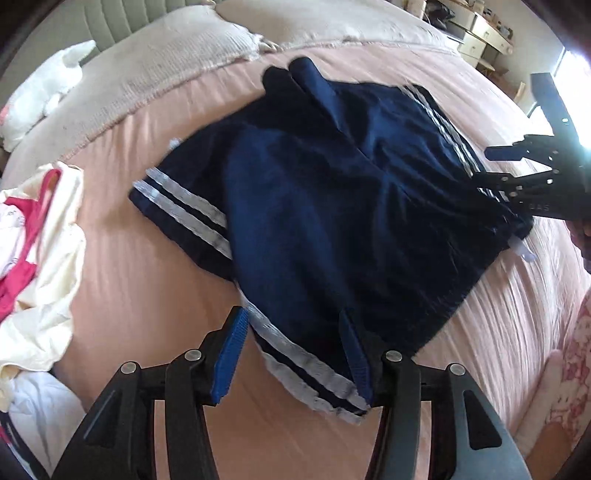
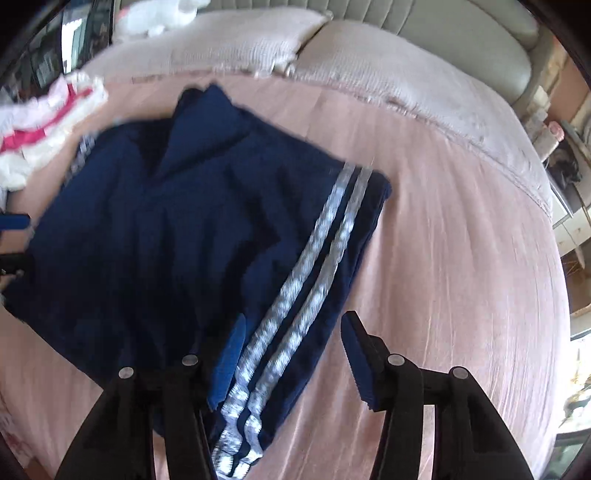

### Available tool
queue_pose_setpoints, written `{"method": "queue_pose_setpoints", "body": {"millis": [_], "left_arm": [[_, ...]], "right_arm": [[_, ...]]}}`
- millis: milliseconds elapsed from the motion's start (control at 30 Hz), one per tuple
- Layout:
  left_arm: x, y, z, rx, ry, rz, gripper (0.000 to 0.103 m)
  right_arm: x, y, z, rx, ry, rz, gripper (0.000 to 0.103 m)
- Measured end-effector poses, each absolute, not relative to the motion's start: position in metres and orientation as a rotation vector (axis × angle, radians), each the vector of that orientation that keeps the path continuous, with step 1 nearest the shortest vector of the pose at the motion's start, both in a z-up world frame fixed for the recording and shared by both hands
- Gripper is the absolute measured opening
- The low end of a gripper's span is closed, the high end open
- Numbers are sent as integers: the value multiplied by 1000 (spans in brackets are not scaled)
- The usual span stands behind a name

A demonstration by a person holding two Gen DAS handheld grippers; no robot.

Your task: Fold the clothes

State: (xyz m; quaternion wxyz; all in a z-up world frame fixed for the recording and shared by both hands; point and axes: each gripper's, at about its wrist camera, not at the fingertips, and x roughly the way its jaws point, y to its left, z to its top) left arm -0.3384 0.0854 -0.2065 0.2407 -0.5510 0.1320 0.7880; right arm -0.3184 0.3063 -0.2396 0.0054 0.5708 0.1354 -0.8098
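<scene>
A navy garment with white side stripes (image 1: 314,206) lies partly folded on the pink bed sheet (image 1: 140,288); it also shows in the right wrist view (image 2: 155,236). My left gripper (image 1: 295,354) is open, its blue pads either side of the garment's near striped edge (image 1: 314,373). My right gripper (image 2: 291,354) is open over the other striped edge (image 2: 295,295), nothing held. The right gripper also shows at the right of the left wrist view (image 1: 524,173).
A pile of cream, pink and white clothes (image 1: 37,266) lies at the left of the bed. Beige pillows (image 1: 162,62) and a white plush toy (image 1: 44,88) are by the headboard. Furniture (image 1: 484,33) stands beyond the bed.
</scene>
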Motion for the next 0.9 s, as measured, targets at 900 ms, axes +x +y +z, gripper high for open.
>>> {"method": "queue_pose_setpoints", "body": {"millis": [900], "left_arm": [[-317,70,-233,-1743,41,2340,49]], "right_arm": [[-271,342,-229,1928,-397,-2422,42]]}}
